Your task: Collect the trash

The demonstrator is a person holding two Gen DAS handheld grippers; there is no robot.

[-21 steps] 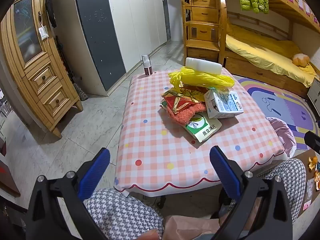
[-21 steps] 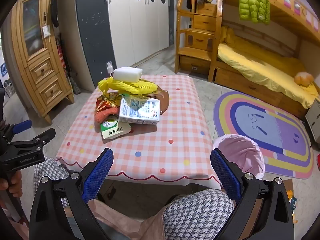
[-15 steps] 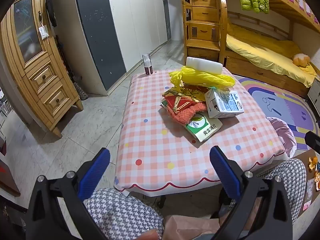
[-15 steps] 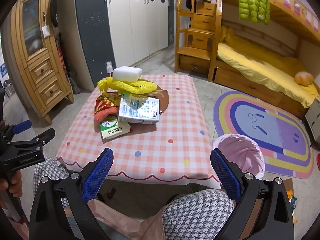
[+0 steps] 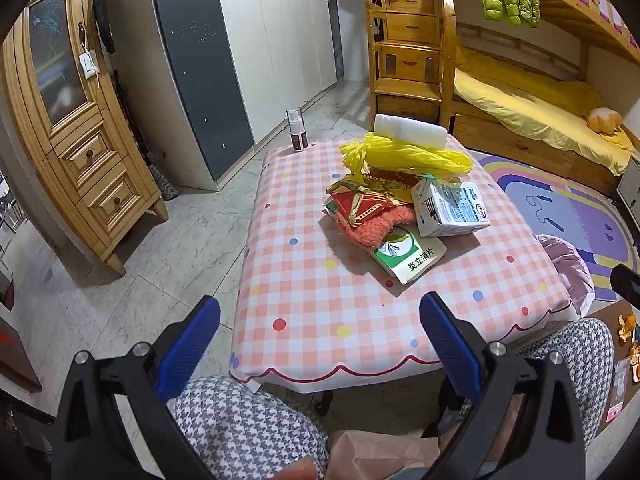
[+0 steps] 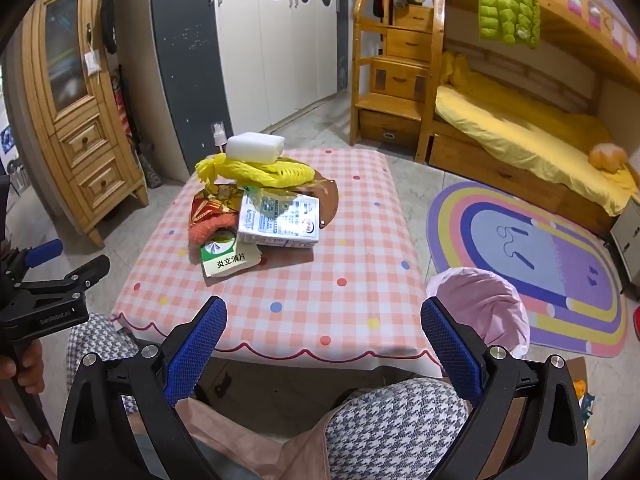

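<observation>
Left gripper (image 5: 318, 332) jaws spread wide, nothing between the blue pads; it hangs over the person's knees (image 5: 248, 420), short of the near scalloped edge of the table (image 5: 320, 304). Right gripper (image 6: 322, 336) same: jaws fully apart, empty, also short of the near edge

Trash sits in one pile mid-table toward the far side: white carton (image 5: 450, 208) lying on its side, green-and-white packet (image 5: 408, 256) nearest to me, orange fuzzy cloth (image 5: 376, 226) under a red-gold wrapper (image 5: 360, 200), yellow mesh net (image 5: 404, 156) behind, white foam block (image 5: 410, 130) at the far edge. All touching or overlapping

View differences:
- left wrist shows the small spray bottle (image 5: 297, 130) upright on the far-left corner, apart from the pile; in right wrist only its nozzle peeks out beside the foam block
- right wrist shows the bin with pink liner (image 6: 478, 308) on the floor just beside the table's right near corner, mouth open; left wrist catches only a slice of it past the table edge
- right wrist also shows the left gripper's body at frame left with a hand (image 6: 22, 364) on its handle

Room: near half of the tabletop is bare checked cloth. Open floor left of the table up to the wooden cabinet (image 5: 72, 128); rainbow rug (image 6: 532, 264) on the right beyond the bin
</observation>
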